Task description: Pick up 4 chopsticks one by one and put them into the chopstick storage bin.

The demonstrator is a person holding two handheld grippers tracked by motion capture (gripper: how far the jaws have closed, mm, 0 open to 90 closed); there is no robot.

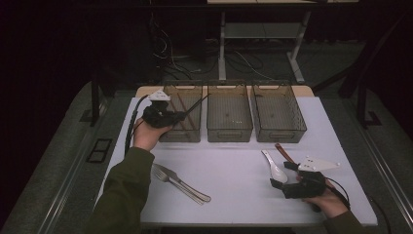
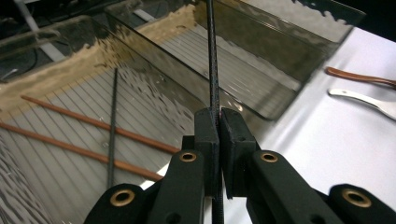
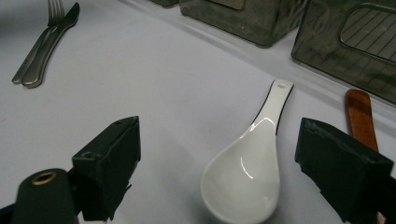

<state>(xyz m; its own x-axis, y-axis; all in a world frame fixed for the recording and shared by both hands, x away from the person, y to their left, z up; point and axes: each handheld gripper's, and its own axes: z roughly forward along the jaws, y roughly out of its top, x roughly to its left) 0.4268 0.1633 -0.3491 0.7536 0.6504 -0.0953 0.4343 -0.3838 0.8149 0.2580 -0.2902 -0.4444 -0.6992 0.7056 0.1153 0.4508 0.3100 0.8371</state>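
Observation:
My left gripper [image 1: 182, 115] [image 2: 219, 123] is shut on a thin black chopstick [image 1: 197, 104] [image 2: 212, 70], which points up and away over the left smoky plastic bin [image 1: 180, 137]. On that bin's floor lie two brown chopsticks [image 2: 93, 123] and another black chopstick [image 2: 112, 135]. My right gripper [image 1: 283, 174] [image 3: 219, 154] stands open low over the table. A white ceramic spoon [image 1: 273, 167] [image 3: 247, 177] lies between its jaws, untouched. A brown wooden spoon handle [image 1: 284, 152] [image 3: 359, 116] lies just beyond the right jaw.
The middle bin [image 1: 229, 131] and right bin [image 1: 280, 134] stand side by side at the back of the white table [image 1: 234, 161]. A metal fork and knife [image 1: 180, 184] [image 3: 42, 51] lie together near the front left. The floor behind holds cables and table legs.

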